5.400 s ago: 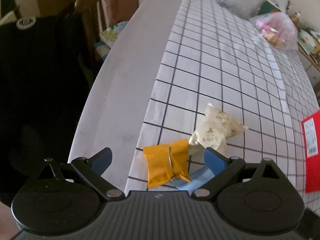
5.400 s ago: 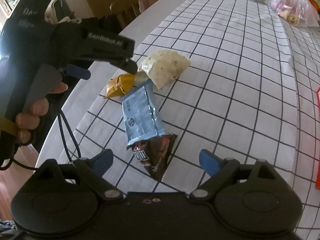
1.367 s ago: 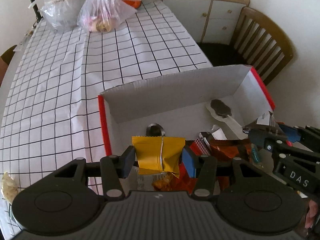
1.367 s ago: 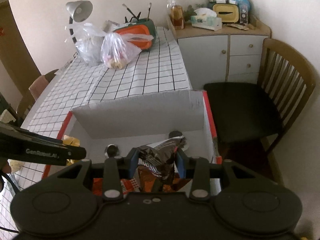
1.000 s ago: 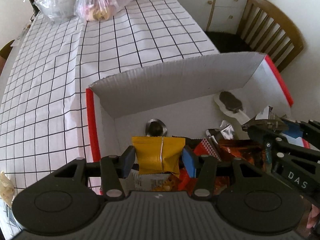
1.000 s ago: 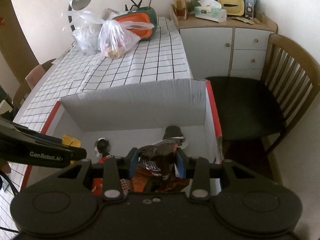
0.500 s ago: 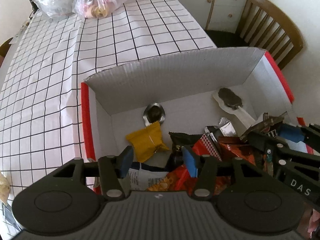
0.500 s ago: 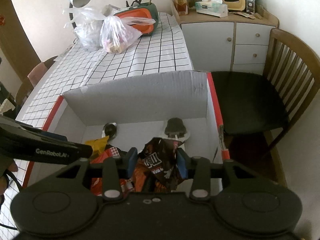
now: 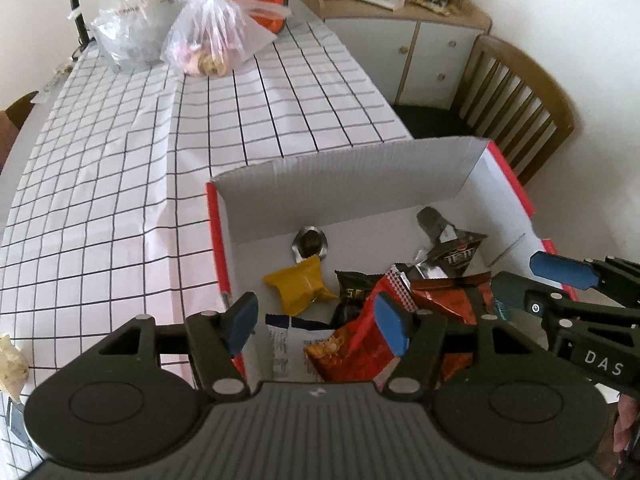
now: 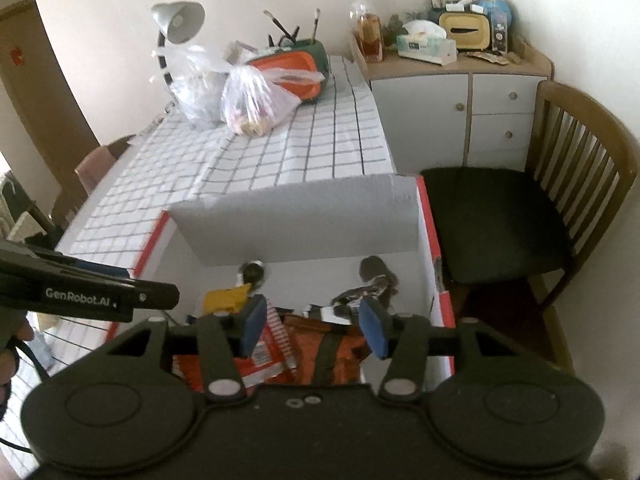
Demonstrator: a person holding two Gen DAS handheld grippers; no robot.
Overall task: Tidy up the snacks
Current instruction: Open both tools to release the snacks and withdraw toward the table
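Observation:
A cardboard box (image 9: pixel 216 240) with red outside and white inside sits at the near table edge; its rim (image 10: pixel 434 248) also shows in the right wrist view. Inside lie several snack packets. The yellow packet (image 9: pixel 300 286) rests loose on the box floor near the left wall and shows again (image 10: pixel 224 298). The dark chocolate packet (image 9: pixel 452 254) lies on the pile toward the right (image 10: pixel 360 294). My left gripper (image 9: pixel 316 322) hovers above the box, jaws opening, nothing between them. My right gripper (image 10: pixel 314 326) hovers beside it, jaws opening too, empty.
A beige snack bag (image 9: pixel 10 360) lies on the checked tablecloth at the far left. Two plastic bags (image 9: pixel 212 36) and an orange case stand at the table's far end. A wooden chair (image 10: pixel 500 220) and a white cabinet (image 10: pixel 460 108) stand right of the table.
The left gripper let go of the yellow packet and the right let go of the dark packet; both packets dropped into the box. Both grippers lifted with wider jaws.

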